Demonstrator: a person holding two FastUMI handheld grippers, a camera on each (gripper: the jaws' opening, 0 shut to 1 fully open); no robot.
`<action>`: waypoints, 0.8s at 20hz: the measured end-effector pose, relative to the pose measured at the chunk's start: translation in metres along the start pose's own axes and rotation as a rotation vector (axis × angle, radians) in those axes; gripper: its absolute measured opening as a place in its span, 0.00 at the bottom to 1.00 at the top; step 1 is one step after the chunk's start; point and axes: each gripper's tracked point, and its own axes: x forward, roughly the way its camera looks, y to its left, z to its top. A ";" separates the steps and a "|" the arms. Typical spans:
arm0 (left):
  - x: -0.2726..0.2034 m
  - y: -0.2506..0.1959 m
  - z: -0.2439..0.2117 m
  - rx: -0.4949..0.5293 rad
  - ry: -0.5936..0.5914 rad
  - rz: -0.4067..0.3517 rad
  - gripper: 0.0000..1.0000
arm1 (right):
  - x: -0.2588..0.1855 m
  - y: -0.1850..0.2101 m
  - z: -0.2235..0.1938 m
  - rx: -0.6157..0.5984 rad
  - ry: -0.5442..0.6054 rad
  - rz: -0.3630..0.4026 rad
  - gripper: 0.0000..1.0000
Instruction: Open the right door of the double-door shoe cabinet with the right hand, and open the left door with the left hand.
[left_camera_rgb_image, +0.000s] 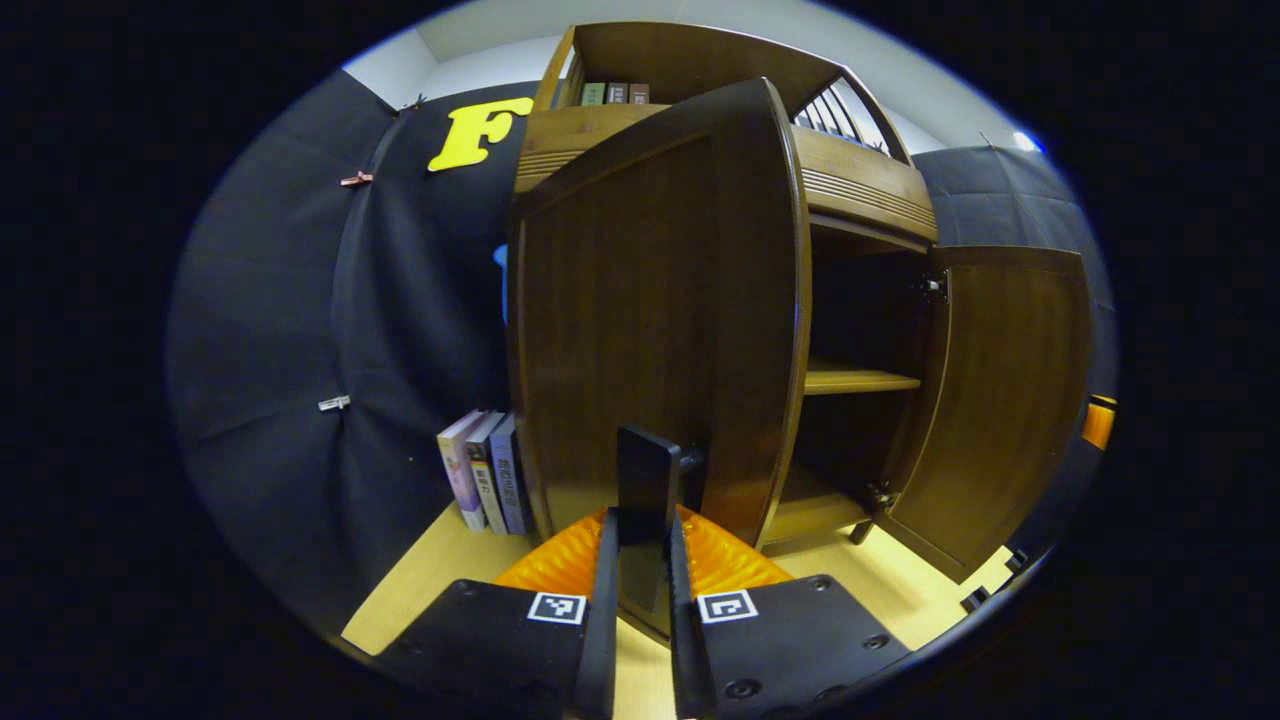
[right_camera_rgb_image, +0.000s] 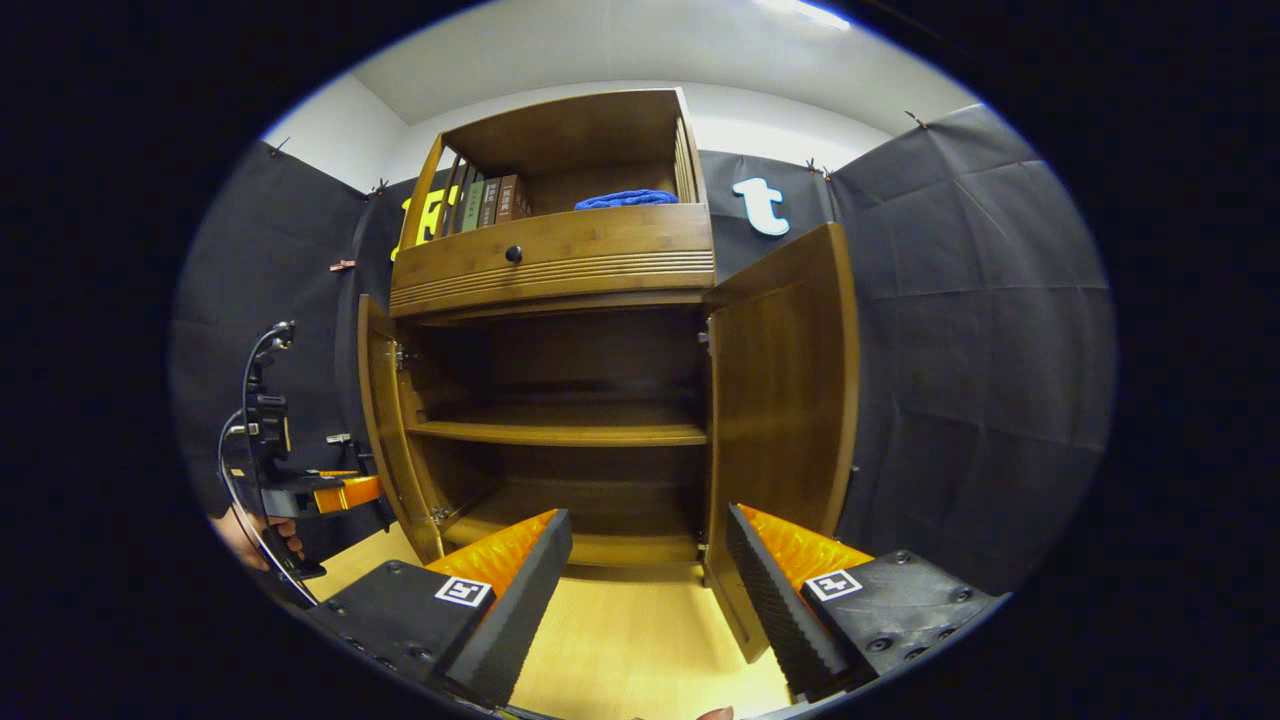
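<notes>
The brown wooden shoe cabinet (right_camera_rgb_image: 560, 260) stands with both doors swung out. In the left gripper view the left door (left_camera_rgb_image: 650, 300) looms close, and my left gripper (left_camera_rgb_image: 645, 565) is shut on its black vertical handle (left_camera_rgb_image: 648, 475). The right door (left_camera_rgb_image: 1000, 400) hangs wide at the right. In the right gripper view the left door (right_camera_rgb_image: 385, 430) shows edge-on and the right door (right_camera_rgb_image: 785, 400) stands out toward me. My right gripper (right_camera_rgb_image: 645, 590) is open with nothing between its fingers, a short way in front of the cabinet. The left gripper (right_camera_rgb_image: 320, 492) sits by the left door, held by a hand (right_camera_rgb_image: 250, 535).
Inside are a middle shelf (right_camera_rgb_image: 570, 433) and a bottom board (right_camera_rgb_image: 600, 548), both bare. A drawer with a dark knob (right_camera_rgb_image: 513, 254) sits above the doors; books (right_camera_rgb_image: 480, 205) and a blue cloth (right_camera_rgb_image: 625, 199) lie on top. More books (left_camera_rgb_image: 485, 470) lean left of the cabinet on the light wooden floor (right_camera_rgb_image: 620, 640).
</notes>
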 end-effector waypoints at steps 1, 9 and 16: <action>-0.001 0.000 0.002 -0.002 -0.001 0.005 0.25 | 0.001 0.005 0.000 0.001 -0.001 0.006 0.98; -0.018 0.049 0.000 -0.056 -0.015 0.028 0.16 | 0.002 0.035 -0.007 0.006 0.014 0.039 0.98; -0.027 0.078 -0.005 -0.087 -0.041 -0.018 0.13 | 0.003 0.055 -0.012 -0.009 0.024 0.063 0.98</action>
